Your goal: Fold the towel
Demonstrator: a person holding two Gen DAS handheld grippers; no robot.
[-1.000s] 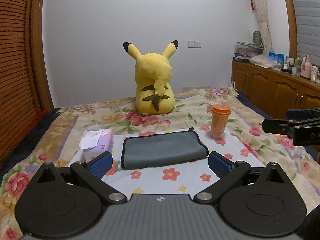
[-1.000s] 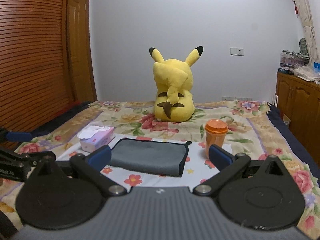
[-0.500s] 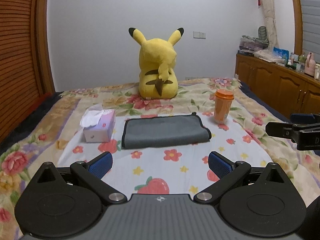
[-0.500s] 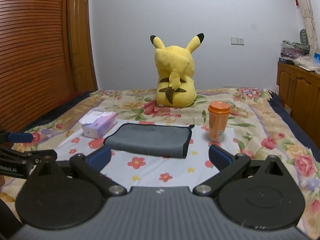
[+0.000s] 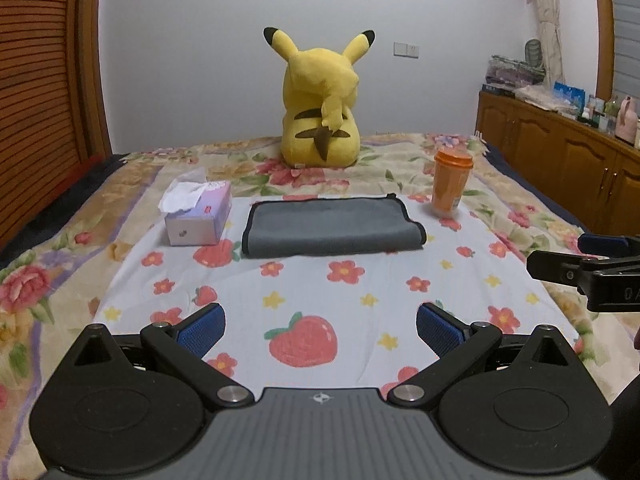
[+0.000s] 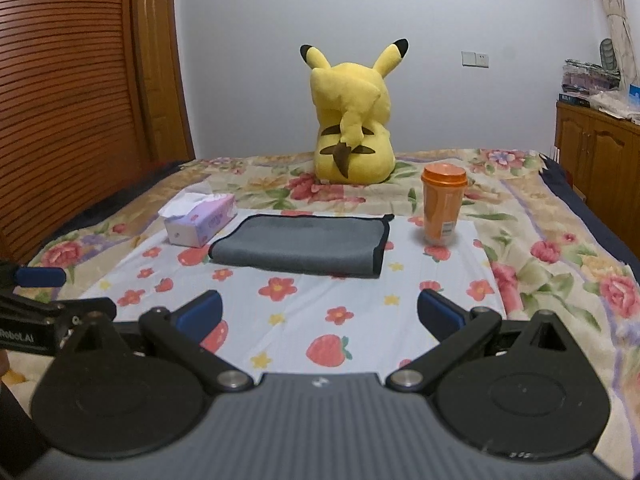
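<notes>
A grey towel with black edging lies folded flat on a white flower-print cloth on the bed; it also shows in the right wrist view. My left gripper is open and empty, well short of the towel. My right gripper is open and empty, also short of the towel. The right gripper shows at the right edge of the left wrist view. The left gripper shows at the left edge of the right wrist view.
A tissue box stands left of the towel and an orange cup right of it. A yellow plush toy sits behind. Wooden cabinets line the right wall, a slatted wooden door the left.
Both grippers have pulled back from the towel and risen, so the towel looks farther away and more of the white cloth shows. Both stay open.
</notes>
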